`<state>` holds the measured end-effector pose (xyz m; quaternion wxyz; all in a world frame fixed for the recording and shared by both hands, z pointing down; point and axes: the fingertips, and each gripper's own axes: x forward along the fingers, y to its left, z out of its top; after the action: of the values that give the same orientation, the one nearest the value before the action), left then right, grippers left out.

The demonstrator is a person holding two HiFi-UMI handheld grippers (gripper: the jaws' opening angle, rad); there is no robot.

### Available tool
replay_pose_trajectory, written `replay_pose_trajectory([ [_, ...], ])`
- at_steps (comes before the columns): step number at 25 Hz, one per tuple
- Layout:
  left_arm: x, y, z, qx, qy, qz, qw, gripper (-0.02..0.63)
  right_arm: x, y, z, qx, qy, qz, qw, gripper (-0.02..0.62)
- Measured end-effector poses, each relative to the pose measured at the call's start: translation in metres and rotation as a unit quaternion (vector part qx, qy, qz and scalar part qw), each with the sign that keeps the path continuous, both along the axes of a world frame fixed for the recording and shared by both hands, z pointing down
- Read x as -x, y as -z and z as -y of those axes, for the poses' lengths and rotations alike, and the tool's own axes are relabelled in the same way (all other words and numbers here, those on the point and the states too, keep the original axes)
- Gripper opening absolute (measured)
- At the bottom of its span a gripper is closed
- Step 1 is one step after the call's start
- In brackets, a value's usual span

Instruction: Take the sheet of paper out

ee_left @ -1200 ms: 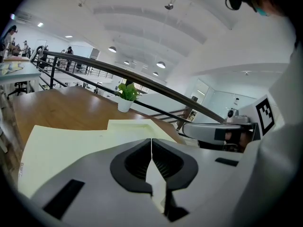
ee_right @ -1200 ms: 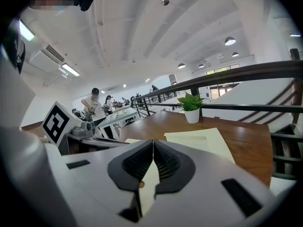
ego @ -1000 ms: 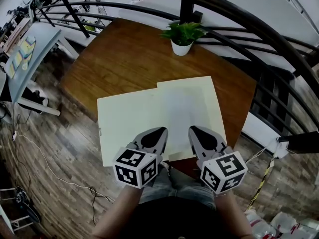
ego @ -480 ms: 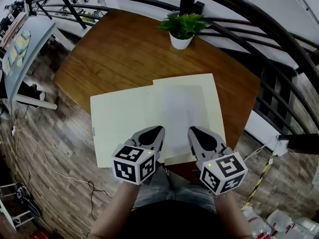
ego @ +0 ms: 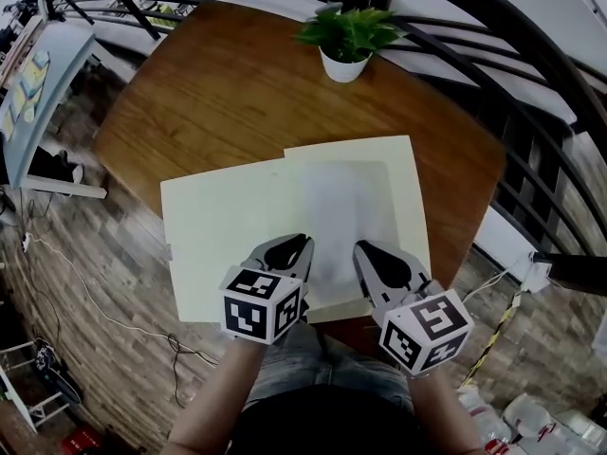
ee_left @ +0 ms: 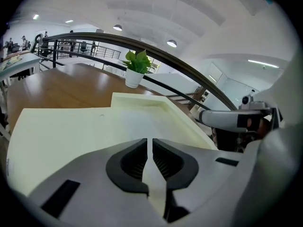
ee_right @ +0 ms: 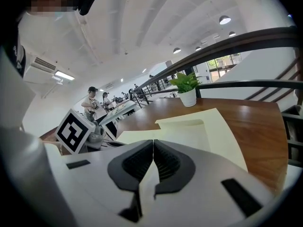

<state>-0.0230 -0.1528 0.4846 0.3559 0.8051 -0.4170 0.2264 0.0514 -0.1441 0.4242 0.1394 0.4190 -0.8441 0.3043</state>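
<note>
An open cream folder (ego: 213, 240) lies on the brown wooden table (ego: 218, 93), its left flap overhanging the near edge. A white sheet of paper (ego: 343, 211) rests on the folder's right half. My left gripper (ego: 297, 245) hovers over the sheet's near left corner, jaws shut on nothing. My right gripper (ego: 364, 248) hovers beside it over the sheet's near edge, also shut and empty. In the left gripper view the shut jaws (ee_left: 150, 142) point across the folder (ee_left: 66, 131). In the right gripper view the shut jaws (ee_right: 153, 142) face the sheet (ee_right: 187, 135).
A small potted plant (ego: 346, 44) in a white pot stands at the table's far edge. A dark curved railing (ego: 531, 60) runs behind and to the right. Wooden floor (ego: 85, 282) lies to the left, with cables on it. People stand at a distant bench (ee_right: 97, 103).
Both grippers have sunk a little toward the folder and stayed shut. The folder and sheet have not moved.
</note>
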Motion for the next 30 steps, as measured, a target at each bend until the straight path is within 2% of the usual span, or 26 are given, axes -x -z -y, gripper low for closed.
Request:
replay_pose_trajectory([
  [4, -0.004, -0.007, 0.007, 0.005, 0.001, 0.011, 0.9999, 0.036, -0.005, -0.004, 0.005, 0.007, -0.001, 0.006, 1.000, 0.026],
  [6, -0.007, -0.013, 0.008, 0.015, -0.003, 0.015, 0.9998, 0.101, -0.008, -0.006, 0.009, 0.009, -0.004, 0.008, 1.000, 0.026],
  [10, -0.013, -0.025, 0.009, 0.028, -0.017, 0.021, 0.9992, 0.120, -0.013, -0.012, 0.014, 0.014, -0.010, 0.012, 1.000, 0.026],
  [13, -0.018, -0.032, 0.008, 0.039, -0.029, 0.021, 0.9986, 0.121, -0.012, -0.014, 0.015, 0.017, -0.010, 0.015, 1.000, 0.026],
  [21, -0.015, -0.047, 0.013, 0.046, -0.035, 0.075, 0.9955, 0.120, -0.008, -0.019, 0.017, 0.030, -0.009, 0.024, 0.999, 0.026],
  [27, -0.017, -0.056, 0.013, 0.053, -0.045, 0.089, 0.9936, 0.118, -0.006, -0.024, 0.015, 0.038, -0.006, 0.025, 0.999, 0.026],
  [30, -0.013, -0.059, 0.015, 0.048, -0.036, 0.106, 0.9925, 0.086, -0.006, -0.026, 0.015, 0.040, -0.006, 0.029, 0.999, 0.026],
])
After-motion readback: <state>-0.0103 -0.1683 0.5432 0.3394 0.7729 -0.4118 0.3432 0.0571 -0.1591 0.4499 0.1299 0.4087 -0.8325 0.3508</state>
